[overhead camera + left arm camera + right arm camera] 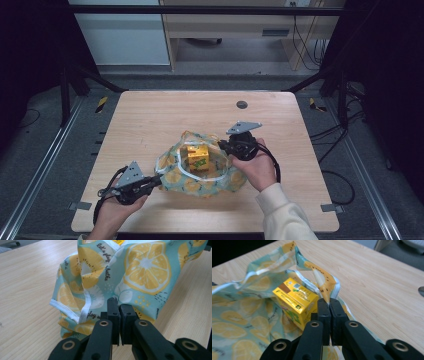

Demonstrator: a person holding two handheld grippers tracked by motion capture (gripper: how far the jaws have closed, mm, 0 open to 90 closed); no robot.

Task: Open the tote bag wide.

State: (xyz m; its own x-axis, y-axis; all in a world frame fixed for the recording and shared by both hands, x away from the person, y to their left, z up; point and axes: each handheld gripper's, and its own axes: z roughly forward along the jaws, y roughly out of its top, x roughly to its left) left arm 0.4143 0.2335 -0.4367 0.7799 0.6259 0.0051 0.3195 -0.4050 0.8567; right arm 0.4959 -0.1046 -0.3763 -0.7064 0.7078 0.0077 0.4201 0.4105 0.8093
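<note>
High view: a lemon-print cloth bag [200,170] lies near the middle of the wooden table [150,120], its mouth open upward, with a yellow carton [195,157] standing inside it. The left gripper [159,179], held in the person's left hand [117,207], meets the bag's near-left edge. The right gripper [223,146], held in the right hand [257,167], meets the bag's right rim just beside the carton. A small dark round fitting [242,104] sits in the tabletop farther back, well apart from the bag.

Left gripper view: the left gripper [117,305] has its jaws pressed together, with the bag's fabric [140,272] pinched between the tips. The cloth rises in folds beyond the jaws, a white hem [75,312] hanging to the left.

Right gripper view: the right gripper [329,303] has its jaws pressed together on an upstanding flap of the bag's rim [324,282]. The carton [295,302] stands just left of the jaws, inside the bag; whether it touches them cannot be told.
</note>
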